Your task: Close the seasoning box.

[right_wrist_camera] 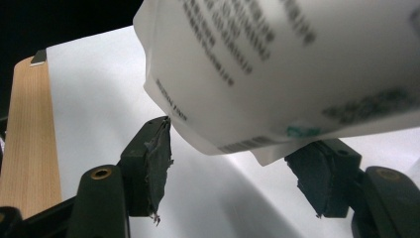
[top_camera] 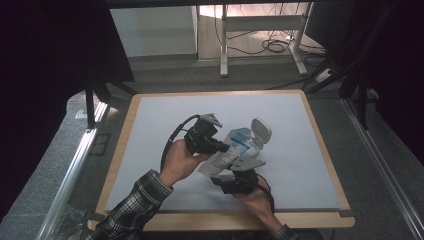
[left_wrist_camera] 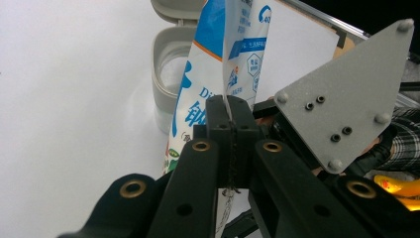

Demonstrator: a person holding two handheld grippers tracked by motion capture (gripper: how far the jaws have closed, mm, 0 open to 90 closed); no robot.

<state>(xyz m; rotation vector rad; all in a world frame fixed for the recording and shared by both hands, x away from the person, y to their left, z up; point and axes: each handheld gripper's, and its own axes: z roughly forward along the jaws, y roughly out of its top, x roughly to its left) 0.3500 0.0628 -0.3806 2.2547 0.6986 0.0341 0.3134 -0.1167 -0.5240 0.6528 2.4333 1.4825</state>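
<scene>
while left tool [left_wrist_camera: 231,119] pinches pouch [top_camera: 231,150] edge, right tool [right_wrist_camera: 237,163] spread under pouch bottom.

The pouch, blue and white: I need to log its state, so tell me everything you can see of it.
The pouch is a soft white plastic bag with blue panels, an orange stripe and printed text, plus a barcode near its bottom edge. It is held tilted above the white table mat, top toward the open clear container. The left tongs are shut on a thin seam at its upper part. The right tongs sit spread at its bottom corner, one pad touching the edge.
</scene>
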